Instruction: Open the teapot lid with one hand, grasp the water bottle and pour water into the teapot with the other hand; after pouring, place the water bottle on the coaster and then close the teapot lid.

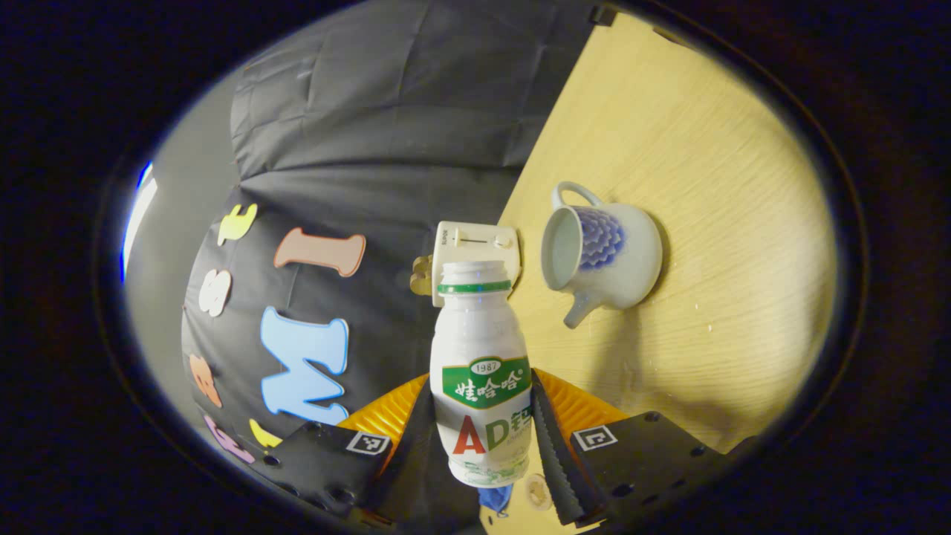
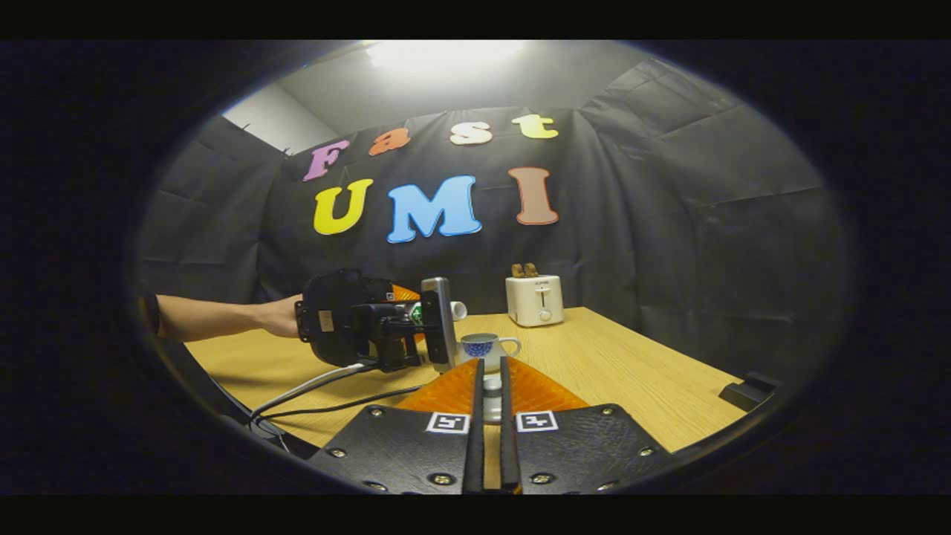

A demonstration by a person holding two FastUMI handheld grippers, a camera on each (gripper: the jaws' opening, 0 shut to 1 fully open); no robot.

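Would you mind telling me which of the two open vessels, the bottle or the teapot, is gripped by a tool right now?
The water bottle: the left tool clamps its lower body, while the lidless teapot sits free on the table.

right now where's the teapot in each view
Left gripper view: the teapot sits right of centre on the table, lid off, just past the water bottle held in the left tongs.
Right gripper view: it is at centre, beyond the right tongs.
Shared landmark: the toaster behind it.
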